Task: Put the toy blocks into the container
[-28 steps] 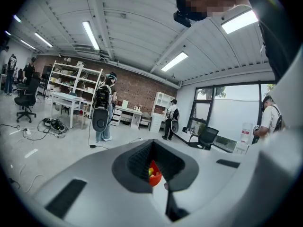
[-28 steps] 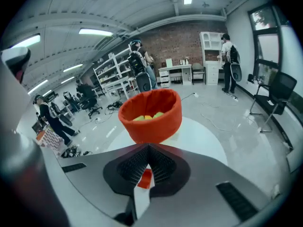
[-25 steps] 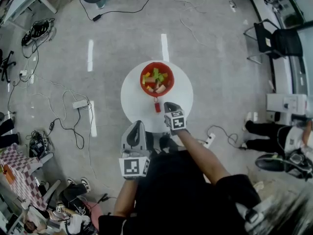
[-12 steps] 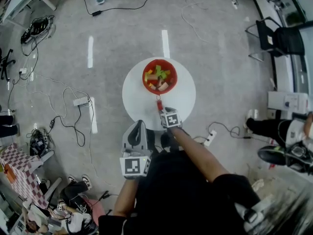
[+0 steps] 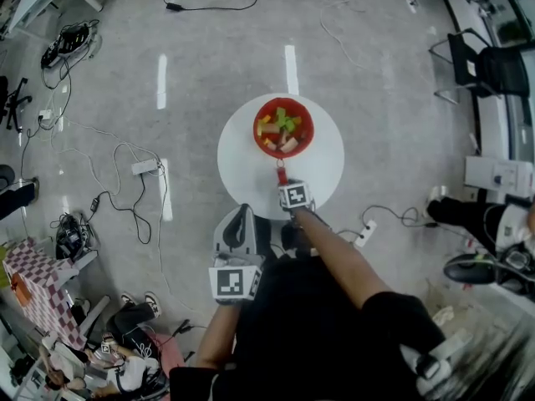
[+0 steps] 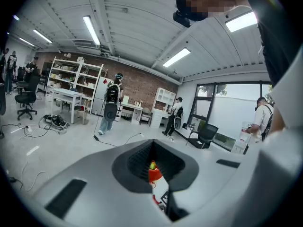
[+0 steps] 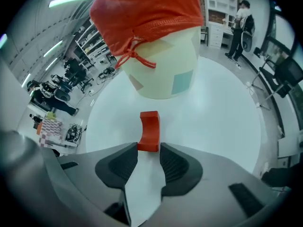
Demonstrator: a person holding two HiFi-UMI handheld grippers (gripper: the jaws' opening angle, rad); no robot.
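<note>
**Right claw (image 7: 148,151) spreads at the red block**

Shut a second ago, its jaws are now opening, with nothing gripped. The red block (image 7: 149,130) lies at their tips, just short of the container (image 7: 163,56), so a grasp looks next. Only the head view shows blocks (image 5: 282,126) already inside the container. The left claw (image 6: 153,141) is closed and empty.

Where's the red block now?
Head view, centre: the red block lies on the white table below the red container, its end between the right gripper's opening jaws.

Floor power strip (image 5: 144,167), black chair (image 5: 500,71)
</note>
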